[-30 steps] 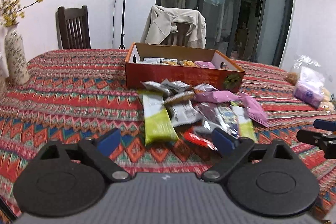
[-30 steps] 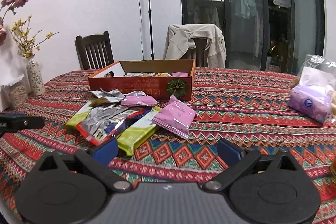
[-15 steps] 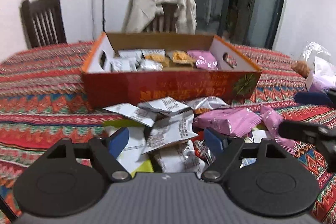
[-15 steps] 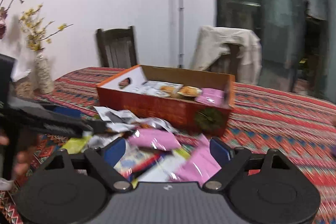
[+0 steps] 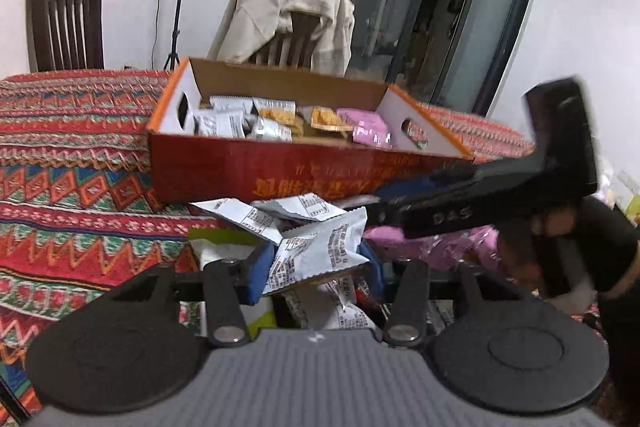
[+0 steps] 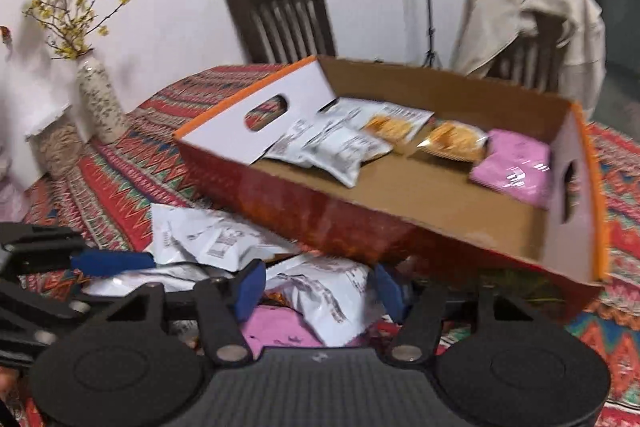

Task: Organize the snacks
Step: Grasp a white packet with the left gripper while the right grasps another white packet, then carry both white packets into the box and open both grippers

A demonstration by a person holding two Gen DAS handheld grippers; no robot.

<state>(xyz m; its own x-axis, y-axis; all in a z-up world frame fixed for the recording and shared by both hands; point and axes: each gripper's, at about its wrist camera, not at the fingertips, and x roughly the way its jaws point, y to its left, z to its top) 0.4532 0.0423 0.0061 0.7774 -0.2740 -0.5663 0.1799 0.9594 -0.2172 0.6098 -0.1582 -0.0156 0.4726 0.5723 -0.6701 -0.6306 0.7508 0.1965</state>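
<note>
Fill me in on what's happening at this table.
A person with a gripper in each hand is sorting snacks into the red cardboard box. The left gripper is closing around a silver packet from the loose pile; the right gripper is closing around another silver packet. The box already holds silver, orange and pink packets.

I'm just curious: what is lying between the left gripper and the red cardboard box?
In the left wrist view, silver snack packets lie between the left gripper and the red box. One packet sits between its closing jaws.
</note>
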